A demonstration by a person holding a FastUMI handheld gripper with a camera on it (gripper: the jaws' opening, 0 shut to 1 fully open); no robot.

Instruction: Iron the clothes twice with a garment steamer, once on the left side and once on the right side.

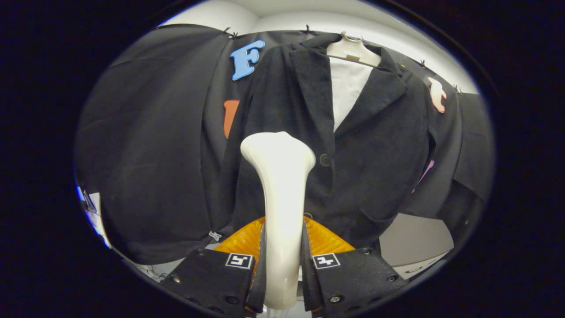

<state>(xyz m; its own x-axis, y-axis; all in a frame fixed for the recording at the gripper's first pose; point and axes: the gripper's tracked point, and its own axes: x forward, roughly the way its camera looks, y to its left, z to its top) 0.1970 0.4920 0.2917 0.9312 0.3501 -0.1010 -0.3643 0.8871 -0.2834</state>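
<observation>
Between your fingers stands the garment steamer: both fingers of the gripper press on its slim handle from either side, so you have it clamped, head up and tipped away from you. The wide head flares out just ahead of the fingertips and sits in front of the jacket, level with the button. Whether the head touches the cloth cannot be told from here; it looks close.

The jacket hangs beyond the fingers on a pale hanger, front facing you, a white panel showing between the lapels. The head lies over the panel on the left of the button line, near the front opening. An orange ribbed surface shows low down behind the handle, just above the fingers; what it belongs to is unclear.

Judgement on step: you are in a stroke on the left side of the garment, roughly at mid-height. No steam is visible, so whether the unit is running cannot be said. Which pass this is cannot be read from the cloth, which shows no difference between the sides.

Next move calls for: keep the grip firm, hold the head flat and close to the fabric, and travel straight along the left panel. Then shift across past the button to the right panel for the second stroke. Mind the lapel edges, where the head could catch.
</observation>
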